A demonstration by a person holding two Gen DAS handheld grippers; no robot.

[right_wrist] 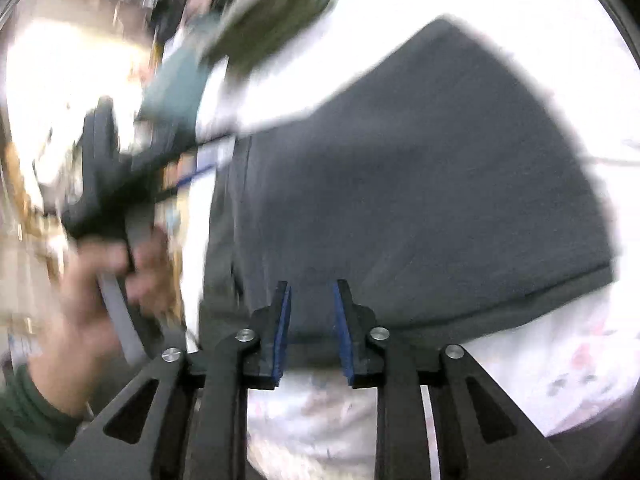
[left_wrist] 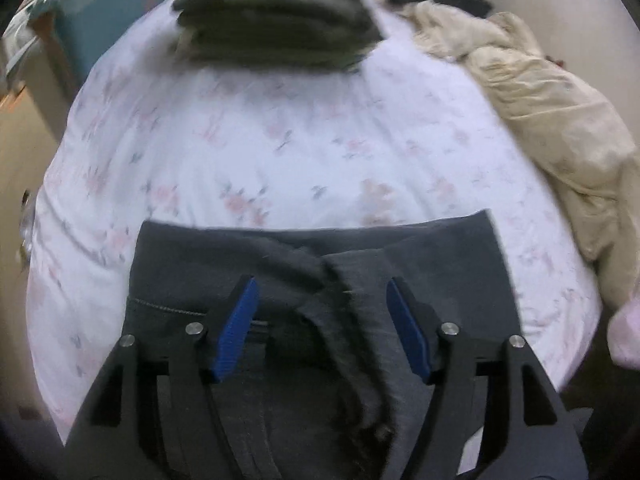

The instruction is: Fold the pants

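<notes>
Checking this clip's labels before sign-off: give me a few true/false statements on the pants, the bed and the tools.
1. The dark grey pants lie on a floral sheet. True.
2. The left tool is clamped shut on the pants. False: its jaws stand apart over the fabric.
3. A folded olive garment sits at the bed's far end. True.
4. The right tool grips a beige cloth. False: it is open over the pants' edge.

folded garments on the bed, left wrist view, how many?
2. Dark pants at the near edge, under the left hand-held gripper; olive stack at the far edge. The beige heap on the right is unfolded and may hide more.
</notes>
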